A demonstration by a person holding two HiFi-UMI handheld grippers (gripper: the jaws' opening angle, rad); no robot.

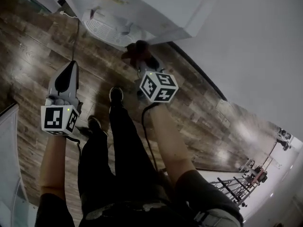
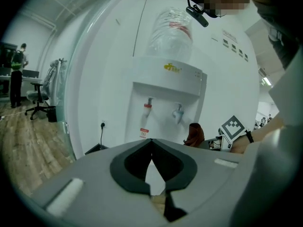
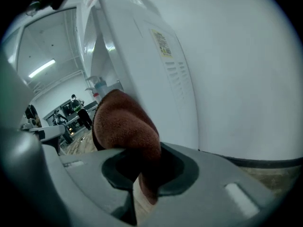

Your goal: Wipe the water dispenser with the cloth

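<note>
The white water dispenser (image 1: pixel 142 4) stands at the top of the head view, its drip tray (image 1: pixel 111 30) facing me. In the left gripper view the dispenser (image 2: pixel 165 86) shows a bottle (image 2: pixel 170 32) on top and a red tap (image 2: pixel 148 109) beside a blue tap (image 2: pixel 178 112). My right gripper (image 1: pixel 142 63) is shut on a reddish-brown cloth (image 1: pixel 135 51) at the dispenser's lower right corner. The cloth (image 3: pixel 125 126) bulges out of the right gripper (image 3: pixel 138 150) next to the dispenser's side panel (image 3: pixel 156 79). My left gripper (image 1: pixel 72 66) hangs shut and holds nothing, well left of the dispenser.
A power cord (image 1: pixel 75 32) runs from the dispenser's left side over the wooden floor (image 1: pixel 33 46). My legs and shoes (image 1: pixel 116 96) are between the grippers. A white wall (image 1: pixel 255 46) rises at the right. A person (image 2: pixel 17 60) and an office chair (image 2: pixel 38 98) stand far off.
</note>
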